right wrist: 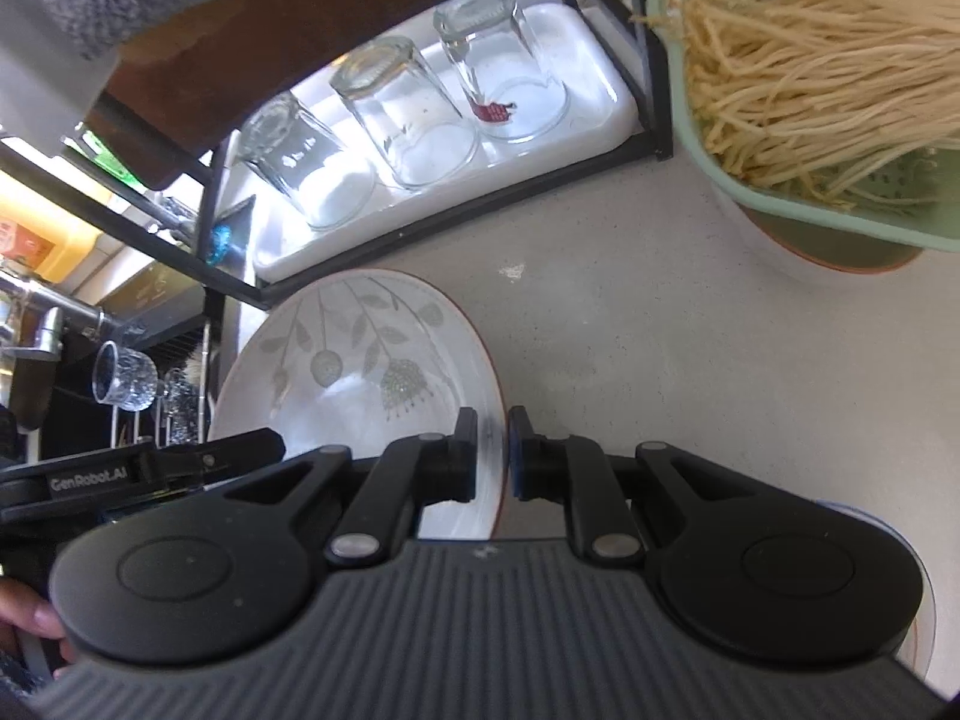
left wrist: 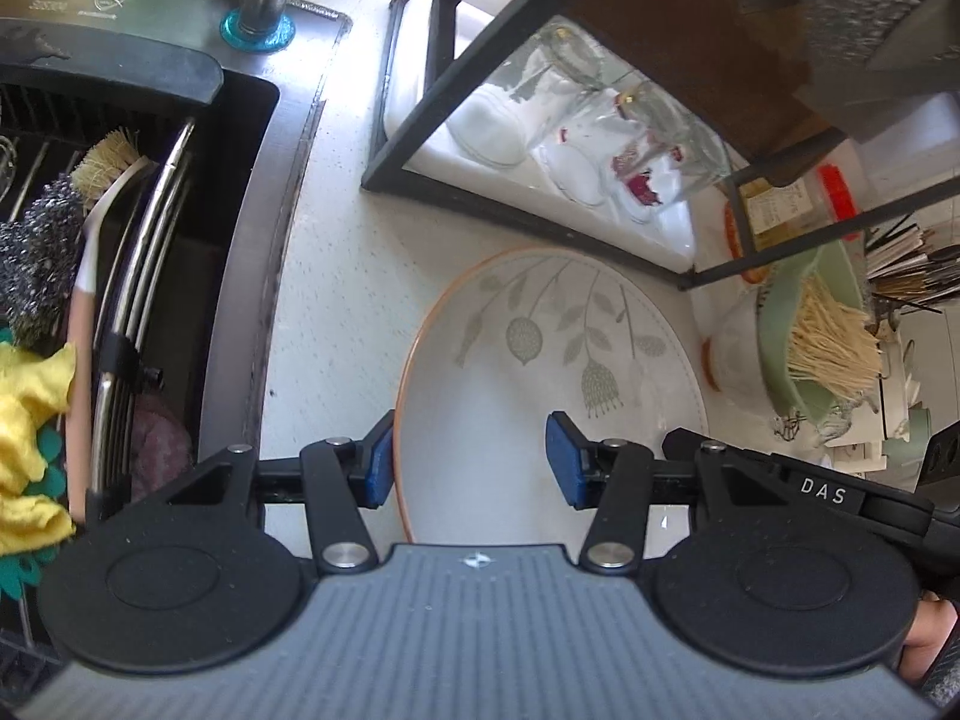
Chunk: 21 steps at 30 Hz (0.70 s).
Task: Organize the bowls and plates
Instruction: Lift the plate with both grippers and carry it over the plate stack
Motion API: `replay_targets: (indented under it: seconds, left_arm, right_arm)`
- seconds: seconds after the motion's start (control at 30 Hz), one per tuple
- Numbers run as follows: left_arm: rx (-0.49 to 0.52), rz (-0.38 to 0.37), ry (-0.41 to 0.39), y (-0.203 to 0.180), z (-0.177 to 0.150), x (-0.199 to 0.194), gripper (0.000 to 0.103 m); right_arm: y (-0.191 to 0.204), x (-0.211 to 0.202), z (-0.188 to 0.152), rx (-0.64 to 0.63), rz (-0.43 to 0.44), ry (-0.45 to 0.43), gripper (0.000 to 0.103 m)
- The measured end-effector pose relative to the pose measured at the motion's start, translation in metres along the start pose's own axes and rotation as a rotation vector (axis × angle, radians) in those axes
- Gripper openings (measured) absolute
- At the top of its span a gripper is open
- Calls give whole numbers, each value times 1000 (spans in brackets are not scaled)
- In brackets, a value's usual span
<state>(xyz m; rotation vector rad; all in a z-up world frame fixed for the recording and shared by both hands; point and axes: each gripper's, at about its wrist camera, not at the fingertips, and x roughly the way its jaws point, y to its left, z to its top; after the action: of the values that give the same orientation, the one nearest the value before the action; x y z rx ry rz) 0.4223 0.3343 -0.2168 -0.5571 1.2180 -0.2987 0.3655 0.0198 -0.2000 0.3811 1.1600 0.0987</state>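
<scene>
Left wrist view: the left gripper (left wrist: 471,459) hangs over a pale speckled countertop (left wrist: 348,276), jaws about half open. The orange-rimmed plate (left wrist: 540,360) with a leaf pattern has its left rim between the blue pads; whether either pad presses on it cannot be told. A dark sink (left wrist: 198,180) with a dish brush (left wrist: 108,174) borders the counter on the left. A black-framed rack (left wrist: 540,222) with upturned glasses (left wrist: 600,120) closes the far side. Bare counter lies between sink and plate.

Right wrist view: the right gripper (right wrist: 493,453) has its jaws pinched shut on the plate's (right wrist: 360,372) right rim. Open counter (right wrist: 660,360) stretches to the right. Clearest here is a green colander (right wrist: 780,204) of pale noodles (right wrist: 810,60) at upper right, and a second plate's edge (right wrist: 921,618) beneath the gripper.
</scene>
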Motion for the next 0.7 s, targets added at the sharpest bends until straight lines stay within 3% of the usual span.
replay_targets:
  seconds: [0.7]
  left_arm:
    - [74, -57, -26, -53, -60, -53, 56]
  right_arm:
    - [-16, -95, -51, 34, 62, -84, 13]
